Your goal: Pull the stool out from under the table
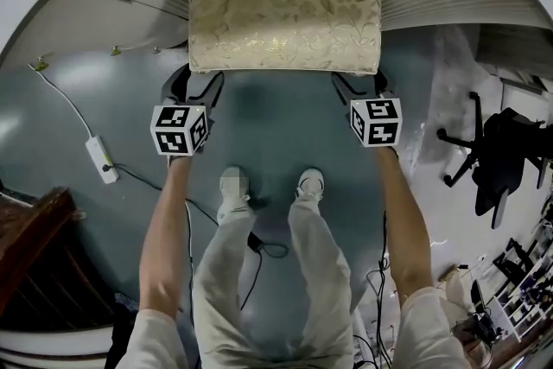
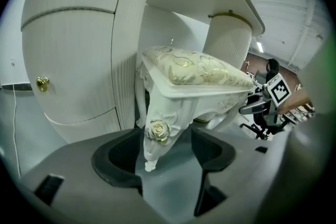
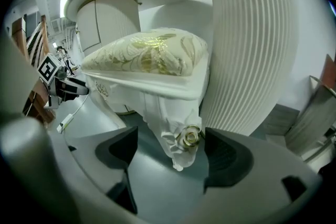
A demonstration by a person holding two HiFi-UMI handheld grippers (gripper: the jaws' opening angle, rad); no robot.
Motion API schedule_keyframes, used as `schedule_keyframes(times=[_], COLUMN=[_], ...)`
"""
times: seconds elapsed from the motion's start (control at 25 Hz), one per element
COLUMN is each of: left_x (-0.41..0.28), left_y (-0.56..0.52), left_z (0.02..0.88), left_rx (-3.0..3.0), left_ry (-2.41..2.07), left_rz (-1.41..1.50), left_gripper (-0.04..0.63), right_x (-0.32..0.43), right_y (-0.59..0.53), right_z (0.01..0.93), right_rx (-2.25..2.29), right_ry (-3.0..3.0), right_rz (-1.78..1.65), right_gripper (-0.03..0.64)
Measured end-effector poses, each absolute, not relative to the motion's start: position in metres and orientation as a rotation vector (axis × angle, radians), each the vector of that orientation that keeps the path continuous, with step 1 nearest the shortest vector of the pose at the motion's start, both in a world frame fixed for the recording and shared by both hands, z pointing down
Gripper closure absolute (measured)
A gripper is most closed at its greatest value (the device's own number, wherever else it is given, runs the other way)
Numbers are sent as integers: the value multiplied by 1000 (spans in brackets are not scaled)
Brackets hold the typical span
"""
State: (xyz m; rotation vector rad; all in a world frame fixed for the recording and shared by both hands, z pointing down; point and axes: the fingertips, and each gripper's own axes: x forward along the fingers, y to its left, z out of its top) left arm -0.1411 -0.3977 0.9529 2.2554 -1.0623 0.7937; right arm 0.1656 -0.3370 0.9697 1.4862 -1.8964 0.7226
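Item: upholstered stool (image 1: 285,4), cream/gold floral cushion, white carved legs w/ gold rosettes. Loc: on grey-blue floor (image 1: 276,130), far of person's feet, between white fluted table pedestals (image 3: 252,44).

Left gripper (image 1: 195,86): jaws wide apart, near-left stool leg (image 2: 157,134) between them, not clamped.

Right gripper (image 1: 361,85): jaws at widest, near-right stool leg (image 3: 179,139) between, not clamped.

Misc: white power strip (image 1: 101,160) at left; black office chair (image 1: 497,160) at right.
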Motion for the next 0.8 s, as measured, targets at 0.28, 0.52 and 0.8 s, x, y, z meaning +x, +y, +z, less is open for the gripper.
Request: schedule_keyframes(times=[0.28,0.52,0.8], left_x=[-128,-131,-132], left_y=[-413,-413,-413], left_z=[958,959,959], left_rx=[2308,2335,2324], left_ry=[-1004,-999,-1005], left_rz=[809,816,831], left_gripper=[307,308,310], right_x=[161,160,160], right_y=[-360,-361,-360], right_z=[971,971,971], right_rx=[1484,1488,1495], right_ry=[-1901,-1911,-1903], right_rz=[717,714,717], right_gripper=[247,252,253])
